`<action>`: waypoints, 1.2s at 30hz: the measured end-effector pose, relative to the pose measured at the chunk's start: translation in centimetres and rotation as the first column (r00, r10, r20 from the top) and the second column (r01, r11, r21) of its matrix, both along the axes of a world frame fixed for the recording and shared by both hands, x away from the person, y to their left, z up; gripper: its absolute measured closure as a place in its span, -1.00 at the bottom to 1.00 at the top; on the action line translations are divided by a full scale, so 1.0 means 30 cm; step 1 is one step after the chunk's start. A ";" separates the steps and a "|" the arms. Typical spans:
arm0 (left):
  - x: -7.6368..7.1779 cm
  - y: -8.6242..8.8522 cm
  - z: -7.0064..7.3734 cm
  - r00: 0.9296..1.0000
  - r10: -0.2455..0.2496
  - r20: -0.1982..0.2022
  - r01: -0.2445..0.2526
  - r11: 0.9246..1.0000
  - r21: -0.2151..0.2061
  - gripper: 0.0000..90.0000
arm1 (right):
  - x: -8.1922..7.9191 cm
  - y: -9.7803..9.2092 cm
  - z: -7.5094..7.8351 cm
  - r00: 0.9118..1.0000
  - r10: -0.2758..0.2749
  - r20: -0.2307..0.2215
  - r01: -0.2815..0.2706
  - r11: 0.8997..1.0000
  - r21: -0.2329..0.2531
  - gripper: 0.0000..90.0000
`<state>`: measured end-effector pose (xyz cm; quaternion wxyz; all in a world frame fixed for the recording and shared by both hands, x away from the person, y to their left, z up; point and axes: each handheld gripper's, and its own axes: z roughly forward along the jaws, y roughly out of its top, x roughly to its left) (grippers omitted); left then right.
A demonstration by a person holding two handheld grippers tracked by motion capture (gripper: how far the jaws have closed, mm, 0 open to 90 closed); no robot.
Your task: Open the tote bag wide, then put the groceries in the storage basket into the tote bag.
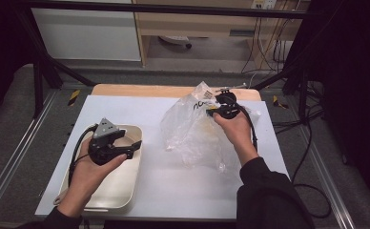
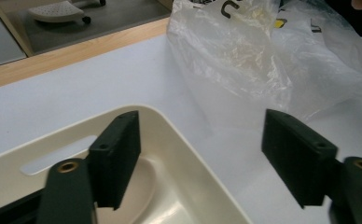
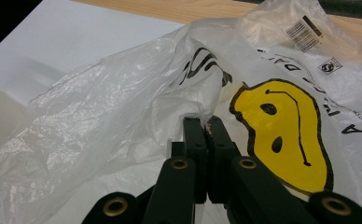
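My right gripper [image 1: 213,110] is pinched tight on a fold of the clear plastic bag [image 1: 192,131], jaws together on the film right beside the yellow smiley print [image 3: 281,135]. The bag lies crumpled on the white table [image 1: 173,181], right of centre, toward the far edge. My left gripper [image 1: 134,146] hovers over the cream tray [image 1: 126,191] at near left, jaws wide apart, holding nothing.
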<state>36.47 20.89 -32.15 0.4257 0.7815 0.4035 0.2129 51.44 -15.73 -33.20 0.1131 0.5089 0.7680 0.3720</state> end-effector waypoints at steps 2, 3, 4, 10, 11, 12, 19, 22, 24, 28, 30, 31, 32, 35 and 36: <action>-0.002 0.020 -0.001 1.000 0.013 0.003 -0.013 1.000 0.009 -0.52 | -0.003 -0.002 -0.001 1.000 0.003 0.001 -0.003 1.000 -0.003 1.00; -0.003 0.028 -0.002 1.000 0.015 0.006 -0.015 1.000 0.012 -0.58 | -0.004 -0.004 -0.001 1.000 0.007 0.004 -0.007 1.000 -0.005 1.00; -0.003 0.040 -0.003 1.000 0.017 0.004 -0.017 1.000 0.016 -0.63 | -0.005 -0.005 -0.001 1.000 0.008 0.004 -0.008 1.000 -0.005 1.00; -0.009 0.089 -0.002 0.999 0.035 0.003 -0.035 0.999 0.003 -0.76 | -0.010 -0.015 -0.006 1.000 0.009 0.004 -0.009 1.000 -0.008 1.00; -0.011 0.097 -0.001 0.999 0.040 0.006 -0.040 0.999 0.000 -0.77 | -0.011 -0.015 -0.007 1.000 0.009 0.003 -0.009 1.000 -0.007 1.00; -0.013 0.105 0.001 0.999 0.041 0.007 -0.041 0.999 0.002 -0.77 | -0.011 -0.016 -0.007 1.000 0.010 0.003 -0.010 1.000 -0.007 1.00; -0.019 0.158 0.001 0.996 0.090 0.000 -0.090 0.996 -0.011 -0.76 | -0.014 -0.018 -0.017 1.000 0.013 -0.001 -0.013 1.000 -0.007 1.00; -0.020 0.178 0.001 0.995 0.101 -0.002 -0.101 0.995 -0.022 -0.76 | -0.015 -0.018 -0.023 1.000 0.015 -0.003 -0.015 1.000 -0.006 1.00; -0.022 0.187 0.002 0.995 0.104 -0.008 -0.104 0.994 -0.024 -0.75 | -0.016 -0.018 -0.026 1.000 0.018 -0.003 -0.018 1.000 -0.009 1.00; -0.027 0.202 0.003 0.994 0.111 -0.014 -0.111 0.993 -0.034 -0.75 | -0.017 -0.019 -0.030 1.000 0.019 -0.005 -0.019 1.000 -0.011 1.00; -0.029 0.212 0.003 0.994 0.111 -0.021 -0.112 0.993 -0.037 -0.76 | -0.018 -0.020 -0.032 1.000 0.019 -0.006 -0.019 1.000 -0.012 1.00; -0.029 0.216 0.002 0.993 0.113 -0.021 -0.113 0.993 -0.041 -0.75 | -0.018 -0.019 -0.034 1.000 0.020 -0.007 -0.020 1.000 -0.011 1.00; -0.031 0.222 0.002 0.993 0.113 -0.024 -0.114 0.992 -0.046 -0.73 | -0.019 -0.019 -0.035 1.000 0.021 -0.008 -0.021 1.000 -0.011 1.00; -0.037 0.239 -0.001 0.992 0.123 -0.029 -0.125 0.991 -0.058 -0.72 | -0.022 -0.016 -0.042 1.000 0.028 -0.011 -0.028 0.999 -0.015 1.00; -0.039 0.247 -0.002 0.992 0.125 -0.032 -0.126 0.990 -0.057 -0.72 | -0.022 -0.016 -0.045 1.000 0.028 -0.011 -0.029 0.999 -0.016 1.00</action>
